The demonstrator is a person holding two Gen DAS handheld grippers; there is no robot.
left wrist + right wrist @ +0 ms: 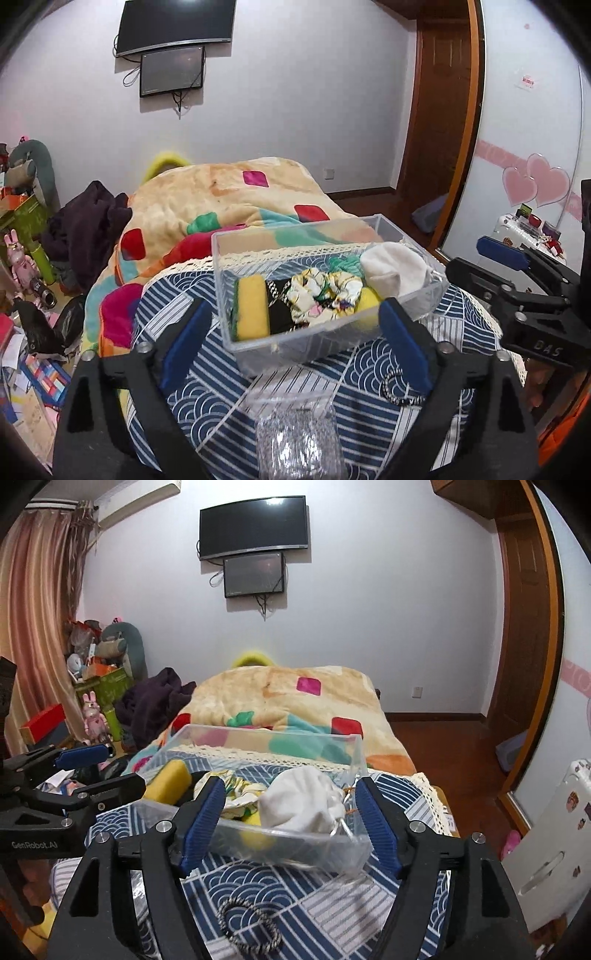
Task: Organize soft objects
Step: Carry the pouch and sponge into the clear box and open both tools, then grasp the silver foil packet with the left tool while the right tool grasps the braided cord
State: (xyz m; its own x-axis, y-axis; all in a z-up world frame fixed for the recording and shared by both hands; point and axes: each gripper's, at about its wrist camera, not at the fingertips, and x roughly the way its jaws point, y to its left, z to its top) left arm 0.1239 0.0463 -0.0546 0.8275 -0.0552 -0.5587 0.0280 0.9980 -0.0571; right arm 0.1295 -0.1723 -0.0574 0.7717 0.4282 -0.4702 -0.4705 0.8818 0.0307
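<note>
A clear plastic box (258,343) (295,853) stands on a blue patterned cloth (207,398) (325,904). It holds yellow sponges (253,308) (168,781), a black patterned cloth (279,306), a floral scrunchie (325,293), a green piece (345,264) and a white cloth pouch (391,269) (301,805). A black-and-white hair tie (397,391) (251,926) lies on the cloth in front of the box. My left gripper (295,339) is open and empty before the box; it also shows in the right wrist view (99,768). My right gripper (290,830) is open, near the box's front wall; it also shows in the left wrist view (476,258).
A crinkled clear bag (299,439) lies near the cloth's front. A colourful blanket (221,206) (288,698) covers the bed behind. Clutter and boxes (26,332) fill the floor at left. A white case (546,842) stands right. A wooden door (524,627) is beyond.
</note>
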